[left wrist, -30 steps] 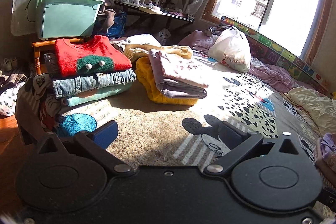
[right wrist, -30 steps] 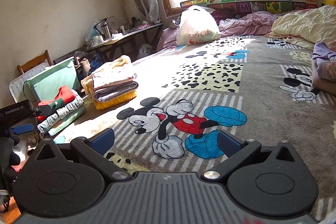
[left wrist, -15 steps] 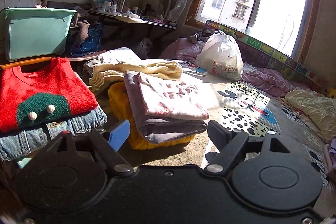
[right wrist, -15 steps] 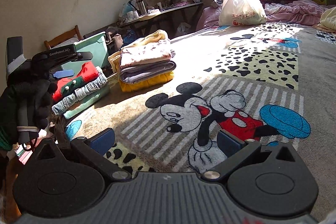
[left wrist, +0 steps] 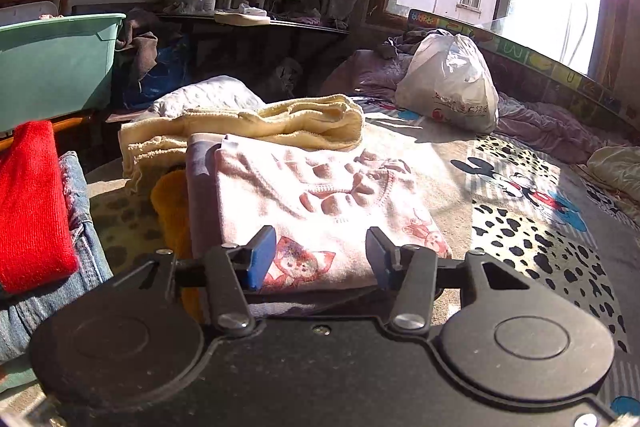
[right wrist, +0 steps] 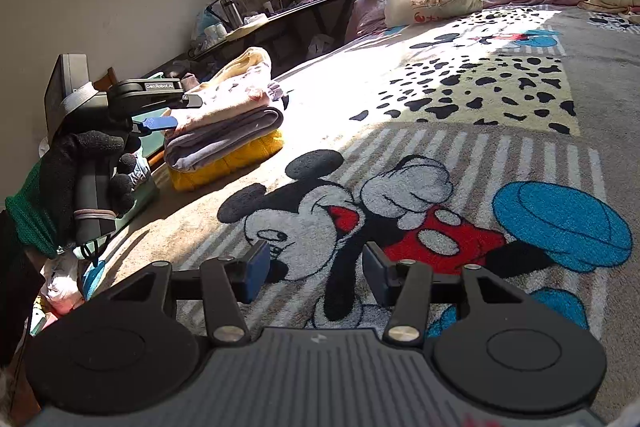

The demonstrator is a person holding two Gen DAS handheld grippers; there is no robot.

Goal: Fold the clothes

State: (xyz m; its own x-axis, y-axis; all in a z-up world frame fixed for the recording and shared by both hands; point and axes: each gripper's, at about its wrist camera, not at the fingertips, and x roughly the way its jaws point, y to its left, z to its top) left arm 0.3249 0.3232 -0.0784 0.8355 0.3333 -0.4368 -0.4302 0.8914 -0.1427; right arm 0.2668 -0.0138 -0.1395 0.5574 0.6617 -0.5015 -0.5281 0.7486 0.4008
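Observation:
A stack of folded clothes sits on the bed's blanket: a pink printed garment (left wrist: 320, 195) on top, a grey one and a yellow one beneath, a cream towel (left wrist: 256, 123) behind. The stack also shows in the right wrist view (right wrist: 228, 119). My left gripper (left wrist: 320, 259) is open and empty, its fingers just over the near edge of the pink garment; it also shows in the right wrist view (right wrist: 160, 123). My right gripper (right wrist: 314, 271) is open and empty above the Mickey Mouse blanket (right wrist: 400, 211).
A second stack with a red sweater (left wrist: 32, 203) on jeans lies at left. A green plastic bin (left wrist: 56, 59) stands behind it. A white plastic bag (left wrist: 448, 83) and crumpled bedding (left wrist: 560, 131) lie near the window. A cluttered desk (left wrist: 248, 23) stands at the back.
My left gripper has moved forward and right, from in front of the red-sweater stack to the pink-topped stack. My right gripper has turned left and come lower over the blanket. Both stay open.

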